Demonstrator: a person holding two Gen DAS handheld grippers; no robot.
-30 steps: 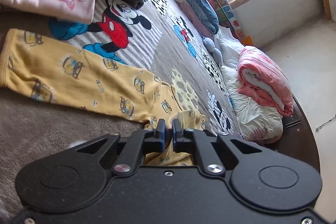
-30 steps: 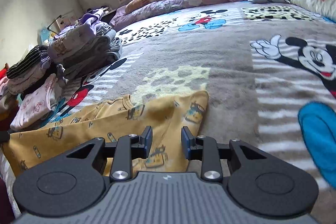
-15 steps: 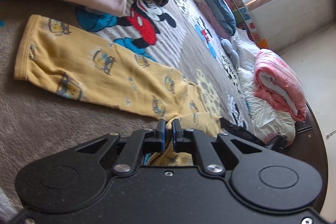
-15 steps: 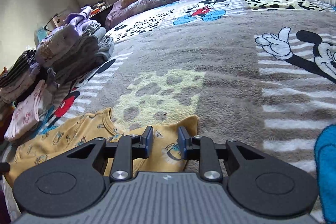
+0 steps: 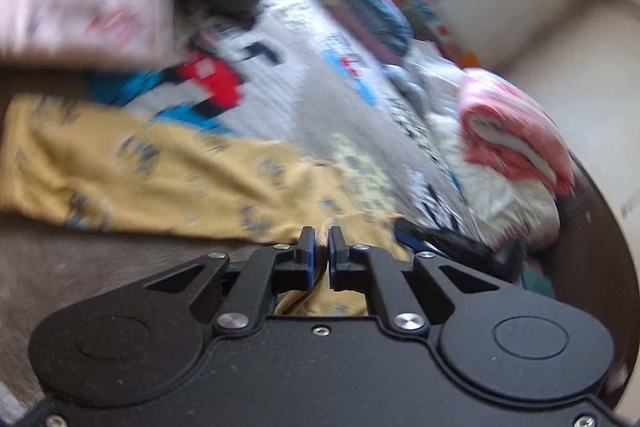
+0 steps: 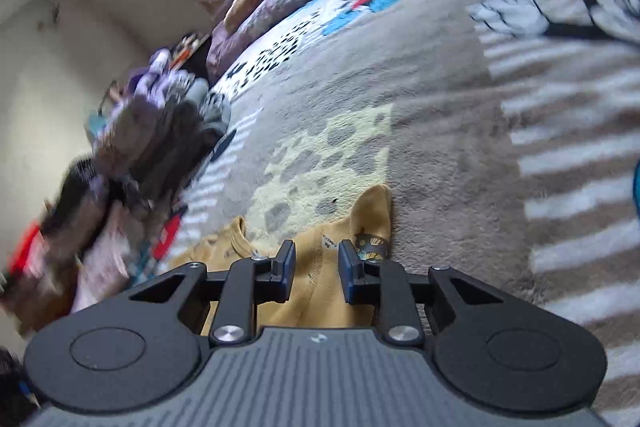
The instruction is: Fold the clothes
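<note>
Left gripper (image 5: pixel 321 243) nearly closed, pinching yellow garment (image 5: pixel 168 183) on the blanket (image 5: pixel 304 99); view motion-blurred. Right gripper (image 6: pixel 317 259) narrowly parted over the garment's corner, grip probably not closed; cloth hidden below its body.

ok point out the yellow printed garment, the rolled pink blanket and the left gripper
yellow printed garment (image 5: pixel 168 187), left wrist view, on the flat stretch lying on the bed cover
rolled pink blanket (image 5: pixel 516 131), left wrist view, on its pink outer layer
left gripper (image 5: pixel 321 251), left wrist view, midway between the fingertips
</note>
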